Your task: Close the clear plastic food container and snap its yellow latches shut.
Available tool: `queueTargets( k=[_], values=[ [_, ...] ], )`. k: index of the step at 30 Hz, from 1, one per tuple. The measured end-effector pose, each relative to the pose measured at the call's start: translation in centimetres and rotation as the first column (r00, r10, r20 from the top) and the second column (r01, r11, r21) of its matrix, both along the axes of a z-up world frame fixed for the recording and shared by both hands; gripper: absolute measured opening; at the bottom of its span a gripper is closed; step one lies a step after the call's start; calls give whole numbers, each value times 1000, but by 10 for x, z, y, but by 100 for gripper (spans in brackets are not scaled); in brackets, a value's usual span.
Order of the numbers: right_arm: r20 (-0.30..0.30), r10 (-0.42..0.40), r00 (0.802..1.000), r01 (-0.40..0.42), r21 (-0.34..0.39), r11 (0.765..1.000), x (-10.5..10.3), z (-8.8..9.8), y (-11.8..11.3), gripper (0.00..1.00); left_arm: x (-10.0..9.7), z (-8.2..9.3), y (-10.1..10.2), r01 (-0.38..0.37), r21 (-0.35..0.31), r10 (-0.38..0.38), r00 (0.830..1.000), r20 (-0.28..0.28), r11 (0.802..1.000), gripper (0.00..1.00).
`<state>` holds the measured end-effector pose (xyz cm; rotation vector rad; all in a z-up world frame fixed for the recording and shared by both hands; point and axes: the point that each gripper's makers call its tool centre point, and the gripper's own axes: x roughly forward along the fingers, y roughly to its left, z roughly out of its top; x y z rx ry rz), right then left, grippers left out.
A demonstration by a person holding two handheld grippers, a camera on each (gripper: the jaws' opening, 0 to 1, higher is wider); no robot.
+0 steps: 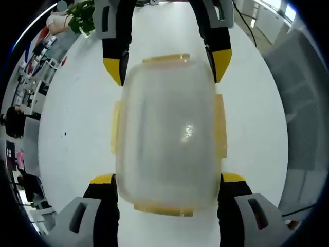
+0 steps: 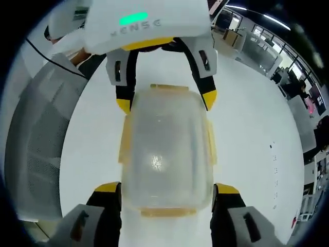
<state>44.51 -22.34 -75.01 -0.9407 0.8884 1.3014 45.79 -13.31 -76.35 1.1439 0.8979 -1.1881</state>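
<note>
Container: a clear plastic container (image 1: 167, 136) with its lid on sits on a white table (image 1: 77, 118); in the right gripper view the same container (image 2: 167, 154) lies on the table (image 2: 247, 128) at the middle of the frame.
Latches: yellow latches (image 1: 220, 126) run along all four edges of the lid; in the left gripper view the side ones lie against the walls, and the near and far ones show as thin yellow strips. Whether any is snapped home cannot be told. In the right gripper view the latches (image 2: 209, 144) show the same way.
Left gripper: in its own view the left gripper (image 1: 167, 179) has its yellow-tipped jaws spread wide, one on each side of the near end of the container, right beside its corners; contact cannot be confirmed. In the right gripper view the left gripper (image 2: 165, 102) comes in from the top, jaws straddling the far end of the container, a white housing with a green light above it.
Right gripper: in its own view the right gripper (image 2: 167, 189) is likewise wide apart, its tips flanking the near end of the container. In the left gripper view the right gripper (image 1: 167, 69) enters from the top, its jaws on either side of the far end.
Arrangement: the two grippers face each other across the container, one at each short end.
Surroundings: a green plant (image 1: 82, 15) stands at the far table edge in the left gripper view; office furniture lies beyond the table in both views, blurred.
</note>
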Motion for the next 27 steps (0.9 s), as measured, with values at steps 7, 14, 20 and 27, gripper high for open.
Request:
queueTargets(
  k=[7,14,20,27],
  values=[
    [1,7,1000,-7,-1,1000,4,-1,23,70,4,-2,23,-13,-1,13,1000,7,1000,78],
    [0,19,1000,-19,0,1000,12,-1,29,70,11,-1,28,-27,-15,27,1000,7,1000,78],
    [0,22,1000,-22,3,1000,22,-1,31,70,21,-2,30,-30,-19,31,999,11,999,78],
    [0,19,1000,-19,-1,1000,34,-1,33,70,34,-2,32,-32,-24,33,999,15,999,78]
  ],
)
